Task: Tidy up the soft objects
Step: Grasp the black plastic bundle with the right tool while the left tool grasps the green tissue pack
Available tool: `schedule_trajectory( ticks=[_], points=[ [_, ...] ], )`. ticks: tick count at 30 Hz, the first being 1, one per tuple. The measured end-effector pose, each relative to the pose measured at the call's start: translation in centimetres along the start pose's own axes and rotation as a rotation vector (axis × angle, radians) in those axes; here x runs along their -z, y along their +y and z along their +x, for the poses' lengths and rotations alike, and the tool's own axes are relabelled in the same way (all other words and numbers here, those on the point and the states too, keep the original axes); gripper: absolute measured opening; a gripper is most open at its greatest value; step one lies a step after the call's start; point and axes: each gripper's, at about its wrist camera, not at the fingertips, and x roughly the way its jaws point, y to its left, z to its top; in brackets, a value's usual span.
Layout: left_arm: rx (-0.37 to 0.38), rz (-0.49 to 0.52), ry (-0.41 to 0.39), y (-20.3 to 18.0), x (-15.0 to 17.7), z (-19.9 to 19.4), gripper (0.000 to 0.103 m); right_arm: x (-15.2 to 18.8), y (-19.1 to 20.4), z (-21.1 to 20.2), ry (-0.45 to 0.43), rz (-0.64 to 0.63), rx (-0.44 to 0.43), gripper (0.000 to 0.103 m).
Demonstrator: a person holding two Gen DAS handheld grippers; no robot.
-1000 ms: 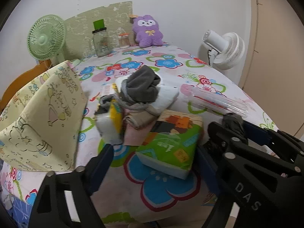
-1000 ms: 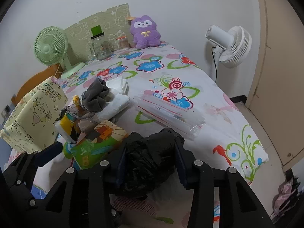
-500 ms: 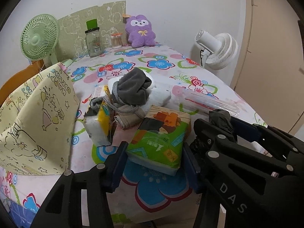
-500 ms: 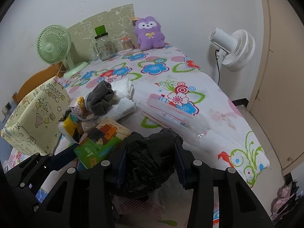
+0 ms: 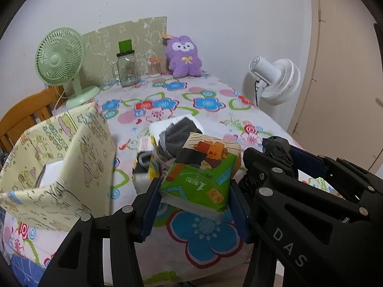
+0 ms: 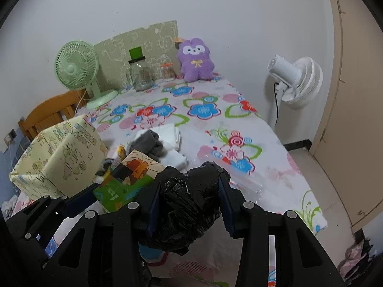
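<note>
So the green tissue pack point(image 5: 202, 179) with the orange cartoon print is tilted and lifted off the flowery bedsheet, pinched on both sides. My crumpled black plastic bag point(image 6: 189, 205) is squeezed too, hanging in a wad. The grey sock bundle point(image 5: 177, 136) sits on the white folded cloth point(image 6: 171, 131) mid-bed, next to the open yellow fabric bin point(image 5: 59, 167).

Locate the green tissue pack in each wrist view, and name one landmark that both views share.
Left wrist view: the green tissue pack sits centre, low, between that gripper's jaws.
Right wrist view: the pack is lower left, beside the black bag.
Shared landmark: the purple plush toy by the wall.
</note>
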Motion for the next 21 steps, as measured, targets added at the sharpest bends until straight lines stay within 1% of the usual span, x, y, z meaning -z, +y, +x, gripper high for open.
schedule_trajectory(
  ticks=[12, 21],
  points=[
    [-0.013, -0.025, -0.050, 1.3, -2.2, -2.2, 0.056, -2.7, 1.6, -1.9, -0.057, -0.025, -0.010, 0.046],
    [-0.043, -0.042, -0.090, 3.0, -3.7, -4.0, 0.056, -4.6, 3.5, -3.2, -0.103, -0.054, -0.031, 0.046]
  ],
)
